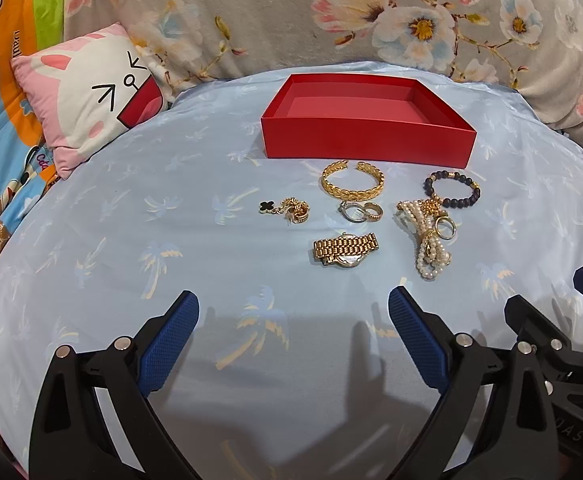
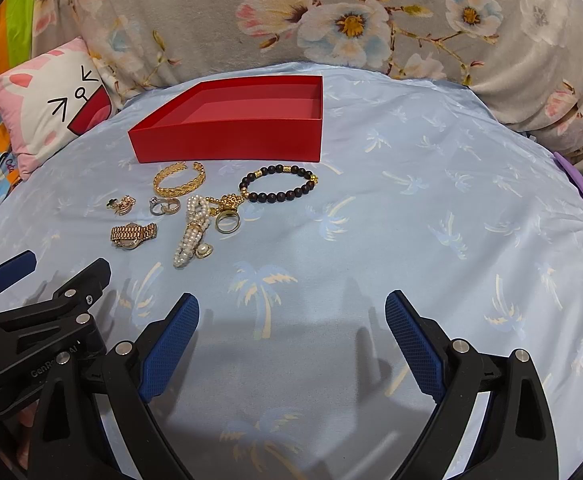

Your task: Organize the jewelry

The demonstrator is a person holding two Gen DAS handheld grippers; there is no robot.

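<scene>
Gold pieces lie loose on the blue palm-print sheet [image 1: 111, 240] of the bed, just in front of the empty red box [image 1: 367, 136]: the gold watch [image 1: 345, 251] nearest you, a pair of rings [image 1: 358, 211] and the gold cuff bangle [image 1: 352, 182] behind it, a clover-charm piece [image 1: 287, 210] to the left, and the pearl strand [image 1: 427, 236] tangled with the dark bead bracelet [image 1: 451, 190] to the right. Your left tool [image 1: 293, 320] and right tool [image 2: 291, 320] both stand wide apart with nothing between them, angled down, well short of the jewelry. Start with the watch: it is the closest and looks stiffest. Straddle its band, press lightly into the soft sheet, and close slowly so that you do not catch the fabric. Leave the tangled pearls till later.
</scene>
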